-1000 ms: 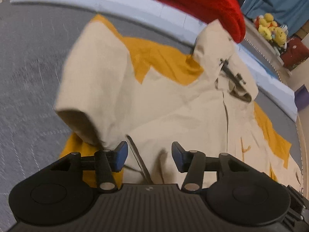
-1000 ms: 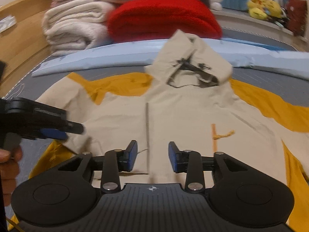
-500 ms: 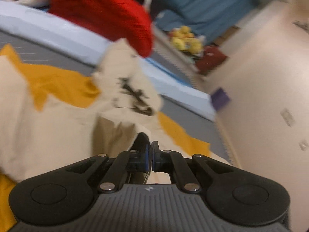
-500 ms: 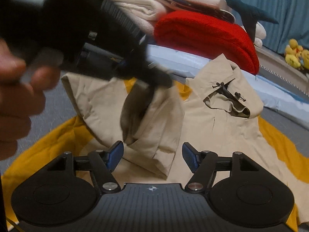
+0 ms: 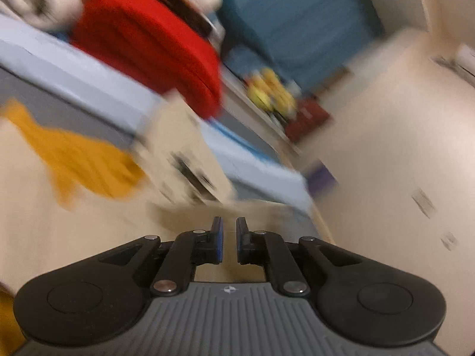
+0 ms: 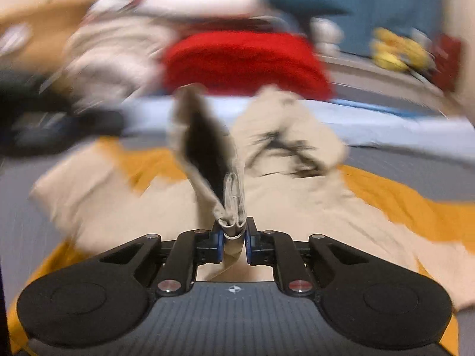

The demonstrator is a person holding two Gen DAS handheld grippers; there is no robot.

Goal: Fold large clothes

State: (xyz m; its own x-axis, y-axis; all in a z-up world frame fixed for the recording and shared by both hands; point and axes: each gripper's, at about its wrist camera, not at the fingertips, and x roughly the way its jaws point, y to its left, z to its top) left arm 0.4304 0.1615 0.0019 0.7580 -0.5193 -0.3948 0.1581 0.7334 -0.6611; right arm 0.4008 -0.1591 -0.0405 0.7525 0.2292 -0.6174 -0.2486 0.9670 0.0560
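1. A beige and mustard-yellow hooded jacket is spread flat on a grey quilted bed surface, its hood towards the far side.
2. A bunched fold of the jacket's beige fabric, apparently a sleeve cuff, is clamped between the blue-padded fingers of the right gripper; the fabric is raised above the jacket body, with a dark opening seen in the lifted part.
3. In the left wrist view, the left gripper is seen with its fingers close together but a narrow gap between them; nothing is seen in the gap, and the beige jacket lies beneath and beyond it.
4. The left gripper is glimpsed as a dark blurred shape at the far left of the right wrist view, above the bed and apart from the raised fabric.
5. A folded red blanket lies beyond the hood, with a pale blue sheet between the two.
6. Folded cream blankets are stacked to the left of the red one.
7. Yellow plush toys are seen at the far right against a blue curtain.
8. Both views are heavily motion-blurred, so finer detail cannot be told.
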